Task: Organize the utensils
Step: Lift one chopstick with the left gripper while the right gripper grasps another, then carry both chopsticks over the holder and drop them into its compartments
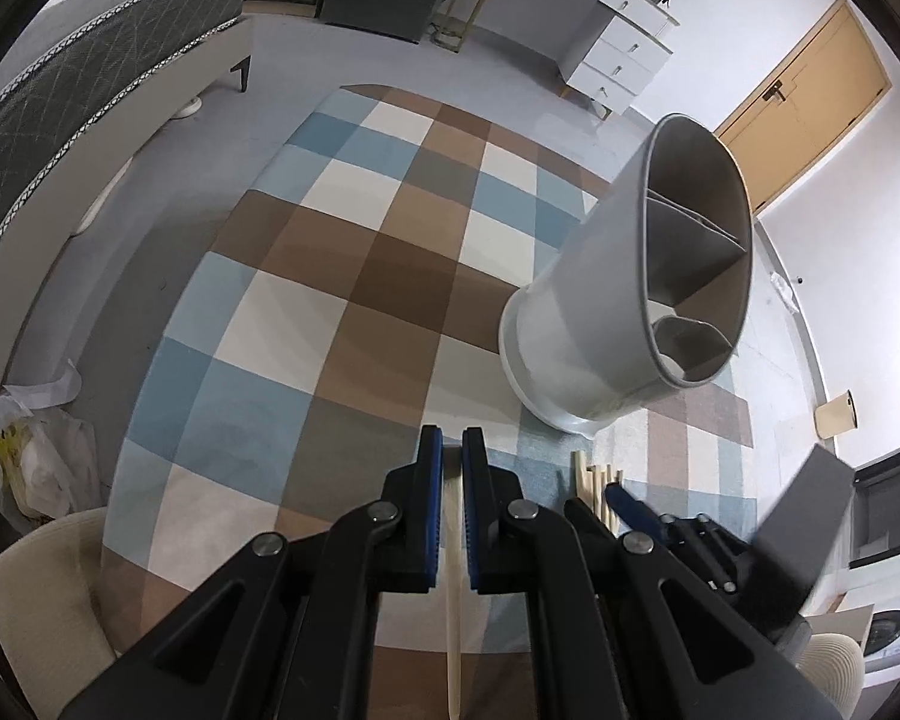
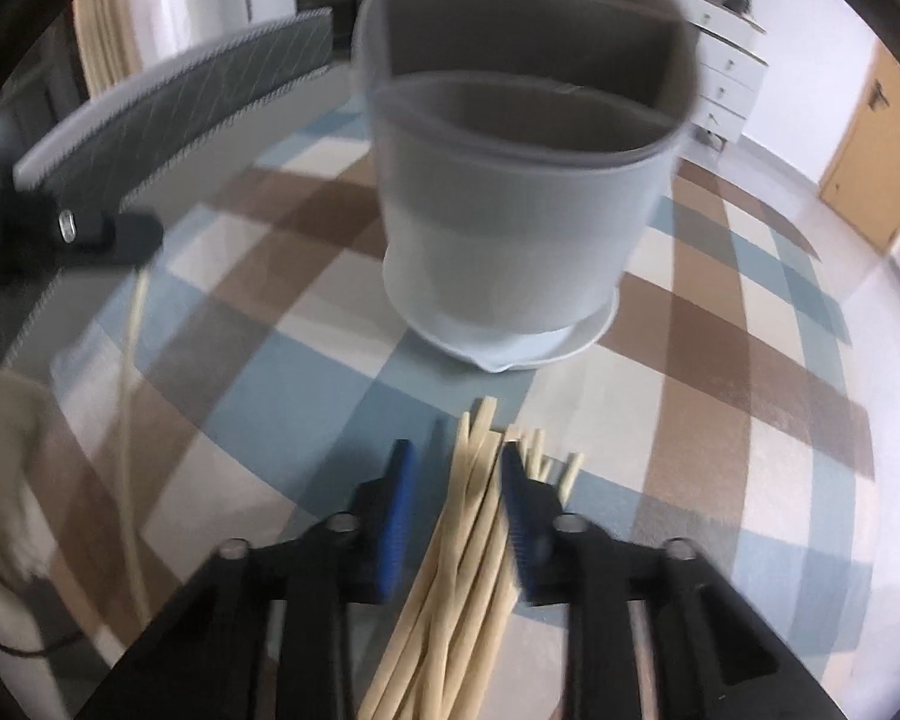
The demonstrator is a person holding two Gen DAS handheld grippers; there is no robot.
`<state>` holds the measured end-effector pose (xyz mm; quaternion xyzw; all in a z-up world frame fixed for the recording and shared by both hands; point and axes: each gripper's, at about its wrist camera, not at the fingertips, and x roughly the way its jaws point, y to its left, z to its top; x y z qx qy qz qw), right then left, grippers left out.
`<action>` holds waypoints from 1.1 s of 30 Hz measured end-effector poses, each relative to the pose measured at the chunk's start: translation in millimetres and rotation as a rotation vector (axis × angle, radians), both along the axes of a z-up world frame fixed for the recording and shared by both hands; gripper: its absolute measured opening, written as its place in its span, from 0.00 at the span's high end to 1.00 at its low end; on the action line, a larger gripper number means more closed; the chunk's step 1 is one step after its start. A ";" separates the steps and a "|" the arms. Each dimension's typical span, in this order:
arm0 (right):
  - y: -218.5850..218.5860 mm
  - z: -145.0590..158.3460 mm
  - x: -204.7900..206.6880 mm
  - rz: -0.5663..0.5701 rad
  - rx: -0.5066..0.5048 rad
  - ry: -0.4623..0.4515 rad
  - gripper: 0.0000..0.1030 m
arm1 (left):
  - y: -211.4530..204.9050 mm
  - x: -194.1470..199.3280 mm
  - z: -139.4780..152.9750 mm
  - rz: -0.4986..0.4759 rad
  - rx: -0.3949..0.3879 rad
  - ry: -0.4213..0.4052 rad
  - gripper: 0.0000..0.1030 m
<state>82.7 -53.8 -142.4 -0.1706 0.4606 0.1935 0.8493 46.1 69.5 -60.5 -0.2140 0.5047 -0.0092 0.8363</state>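
Observation:
A white utensil holder (image 1: 576, 324) with inner dividers stands on the checkered tablecloth (image 1: 342, 276), ahead and right of my left gripper (image 1: 453, 444). The left gripper is shut on a single pale chopstick (image 1: 453, 588) that runs back between its blue pads. In the right wrist view the holder (image 2: 510, 210) stands straight ahead. My right gripper (image 2: 456, 462) is open, with a bundle of several pale chopsticks (image 2: 468, 540) lying on the cloth between its fingers. The left gripper (image 2: 108, 234) and its chopstick (image 2: 129, 420) show at the left of that view.
A grey patterned bed (image 1: 60, 90) lies to the left. A white drawer unit (image 1: 618, 54) and a wooden door (image 1: 804, 102) are at the back. A plastic bag (image 1: 36, 462) lies on the floor at the left. The table's rounded edge (image 1: 126, 420) curves on the left.

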 end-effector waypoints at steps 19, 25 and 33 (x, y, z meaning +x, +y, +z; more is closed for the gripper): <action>-46.9 66.6 -16.8 -0.126 0.281 -0.116 0.95 | -17.1 -4.3 9.3 -0.056 0.003 -0.022 0.98; -79.0 90.5 -35.6 -0.232 0.415 -0.138 0.95 | -35.0 -19.0 34.8 -0.119 0.056 -0.081 0.98; -83.3 112.2 -54.6 -0.246 0.391 -0.231 0.95 | -48.8 -27.0 56.0 -0.189 0.130 -0.119 0.98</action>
